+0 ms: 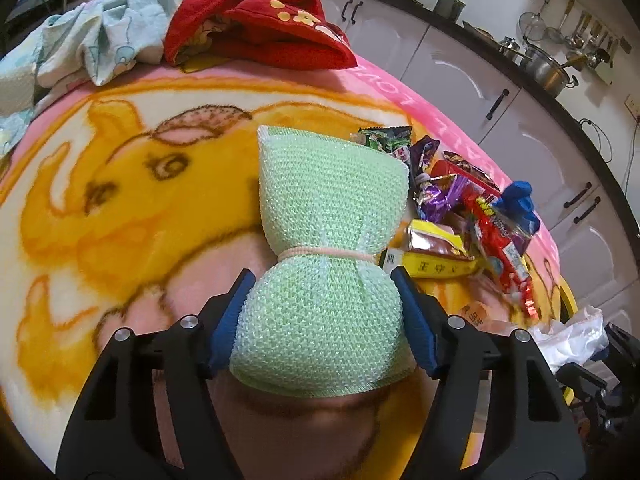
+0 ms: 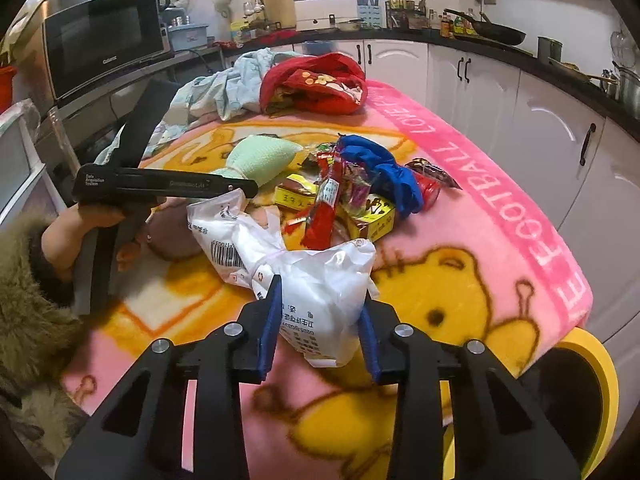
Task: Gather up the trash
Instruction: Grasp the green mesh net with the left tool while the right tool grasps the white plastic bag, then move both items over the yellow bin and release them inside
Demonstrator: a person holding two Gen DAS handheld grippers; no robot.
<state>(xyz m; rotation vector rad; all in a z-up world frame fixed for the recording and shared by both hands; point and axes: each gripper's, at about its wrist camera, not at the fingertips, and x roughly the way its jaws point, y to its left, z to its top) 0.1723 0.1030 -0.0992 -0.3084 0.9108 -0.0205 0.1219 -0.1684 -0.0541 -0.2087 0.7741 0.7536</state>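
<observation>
The near end of the green mesh scrubber point(image 1: 320, 240) disappears below the blue pads in the left wrist view, so its underside and how it meets the blanket point(image 1: 120, 200) cannot be seen; the left gripper point(image 1: 322, 320) is clamped on that end, both pads pressed into the mesh just below the pale band that ties its waist. In the right wrist view only the scrubber's far flared end point(image 2: 262, 156) shows at centre left, the rest hidden behind the black body of the left gripper point(image 2: 168, 186), which a hand point(image 2: 94, 216) in a fur-cuffed sleeve point(image 2: 28, 304) holds at the left edge. The right gripper point(image 2: 320, 332) is closed on a crumpled white plastic bag point(image 2: 316, 280) with printed text and a barcode, at lower centre; the left view catches only a blurred scrap of that bag point(image 1: 568, 336) at its lower right edge. The pile of snack wrappers point(image 2: 344, 200) lies in mid-frame on the blanket, its pieces overlapping so that single packets are hard to separate; a blue crumpled thing point(image 2: 384, 172) sits on top, too rumpled to identify. Only the right view shows the yellow bin point(image 2: 596, 384), cut off at lower right beneath the blanket's edge, and the microwave point(image 2: 104, 36) at upper left. Both show the red cloth point(image 1: 260, 24) at the blanket's far end.
</observation>
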